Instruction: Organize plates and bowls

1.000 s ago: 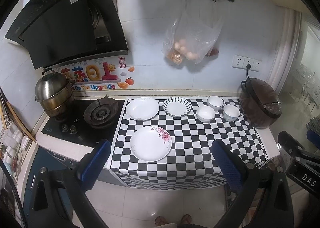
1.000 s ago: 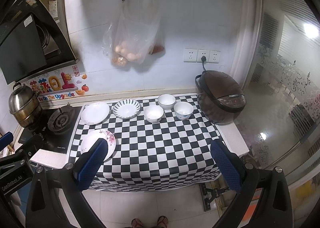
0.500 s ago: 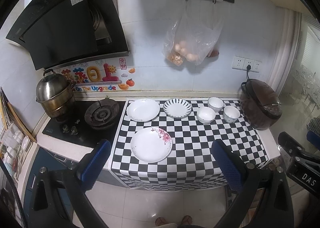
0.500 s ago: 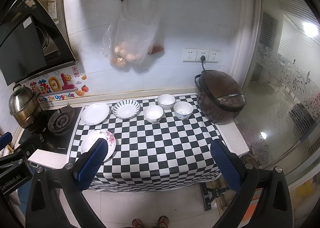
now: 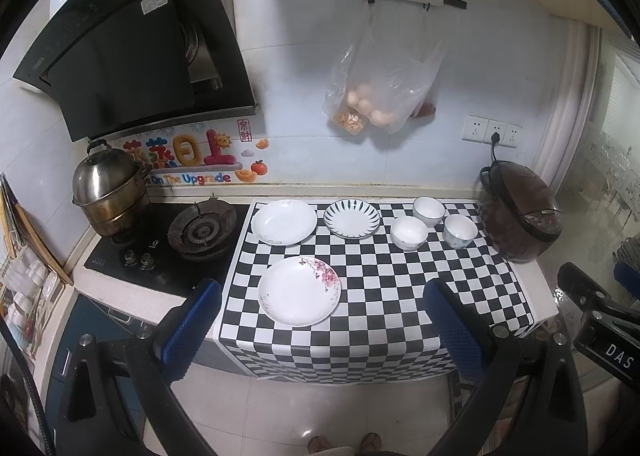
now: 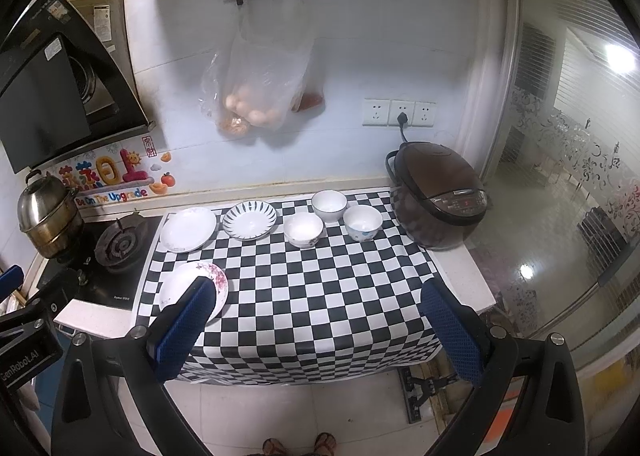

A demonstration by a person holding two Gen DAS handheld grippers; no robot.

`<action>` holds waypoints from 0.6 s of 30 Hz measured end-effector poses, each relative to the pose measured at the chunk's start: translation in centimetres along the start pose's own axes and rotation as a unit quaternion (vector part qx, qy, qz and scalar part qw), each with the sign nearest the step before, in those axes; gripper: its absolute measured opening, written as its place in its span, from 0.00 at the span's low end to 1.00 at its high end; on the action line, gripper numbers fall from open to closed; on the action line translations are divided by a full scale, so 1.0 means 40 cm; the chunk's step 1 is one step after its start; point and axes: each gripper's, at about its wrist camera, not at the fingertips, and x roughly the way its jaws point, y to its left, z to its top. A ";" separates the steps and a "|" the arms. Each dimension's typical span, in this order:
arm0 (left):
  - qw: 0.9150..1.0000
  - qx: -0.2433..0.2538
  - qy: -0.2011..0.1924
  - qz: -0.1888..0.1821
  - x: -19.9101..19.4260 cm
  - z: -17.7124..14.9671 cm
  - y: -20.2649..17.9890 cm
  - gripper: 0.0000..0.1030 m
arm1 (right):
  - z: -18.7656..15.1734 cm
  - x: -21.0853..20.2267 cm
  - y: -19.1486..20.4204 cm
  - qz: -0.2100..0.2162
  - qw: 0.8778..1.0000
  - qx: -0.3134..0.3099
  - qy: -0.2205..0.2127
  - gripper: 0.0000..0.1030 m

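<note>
My fingers on both grippers are spread wide and hold nothing, high above the worktop (image 5: 400, 296), so I see every plate and bowl.

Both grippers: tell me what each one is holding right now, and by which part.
Nothing. The left gripper and the right gripper are both open and empty, hanging short of the counter; every plate and bowl sits untouched on the checkered cloth.

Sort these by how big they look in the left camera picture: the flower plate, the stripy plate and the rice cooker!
1. Rice cooker
2. Flower plate, though it sits nearest the camera
3. Stripy plate
</note>
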 end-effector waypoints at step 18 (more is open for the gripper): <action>0.996 -0.026 0.012 0.081 0.150 -0.037 -0.006 1.00 | 0.001 0.200 -0.036 0.099 0.994 -0.027 0.022 1.00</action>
